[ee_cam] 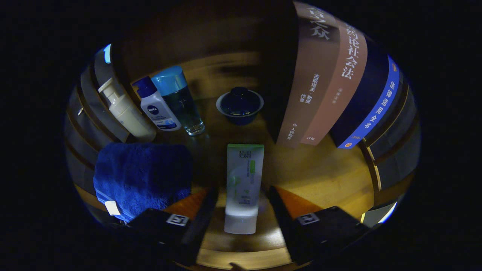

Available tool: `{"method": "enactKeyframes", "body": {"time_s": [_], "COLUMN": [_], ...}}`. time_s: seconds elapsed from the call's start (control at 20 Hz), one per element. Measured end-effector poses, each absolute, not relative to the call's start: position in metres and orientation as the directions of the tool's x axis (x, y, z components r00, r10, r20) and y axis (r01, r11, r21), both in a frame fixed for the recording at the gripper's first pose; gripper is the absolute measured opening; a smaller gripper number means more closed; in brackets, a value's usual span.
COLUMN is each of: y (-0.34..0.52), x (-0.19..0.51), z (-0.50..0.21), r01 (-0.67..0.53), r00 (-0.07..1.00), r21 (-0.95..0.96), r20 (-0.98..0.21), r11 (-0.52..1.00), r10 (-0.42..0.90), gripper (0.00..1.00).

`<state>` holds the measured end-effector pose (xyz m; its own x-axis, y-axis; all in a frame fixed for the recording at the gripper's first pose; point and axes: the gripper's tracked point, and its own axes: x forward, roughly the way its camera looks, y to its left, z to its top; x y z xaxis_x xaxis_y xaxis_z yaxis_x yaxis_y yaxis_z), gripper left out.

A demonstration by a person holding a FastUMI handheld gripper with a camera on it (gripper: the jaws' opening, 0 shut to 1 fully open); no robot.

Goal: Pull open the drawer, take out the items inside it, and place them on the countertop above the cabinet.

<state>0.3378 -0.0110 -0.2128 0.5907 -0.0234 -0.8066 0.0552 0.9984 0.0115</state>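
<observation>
Your gripper (241, 205) has its two fingers spread wide, and the white tube (243, 188) lies between them without touching either. Its long axis runs straight along the fingers: cap end toward you, green crimped end pointing away toward the dark blue lidded bowl (240, 105). It rests flat on the wooden surface (324, 177). You have a blue towel (141, 177) beside the left finger, three bottles (158, 105) beyond it, and books (331, 82) ahead right.
</observation>
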Motion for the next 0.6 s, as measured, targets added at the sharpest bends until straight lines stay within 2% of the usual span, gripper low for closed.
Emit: {"method": "enactKeyframes", "body": {"time_s": [0.05,0.35,0.6], "y": [-0.012,-0.013,-0.01], "x": [0.34,0.323,0.275], "z": [-0.215,-0.188,-0.164], "r01": [0.055,0.056,0.037], "r00": [0.596,0.65,0.726], "r21": [0.01,0.031,0.054], "r20": [-0.803,-0.76,-0.688], "r11": [0.998,0.998,0.998], "r10": [-0.024,-0.013,0.01], "gripper": [1.0,1.0,1.0]}}
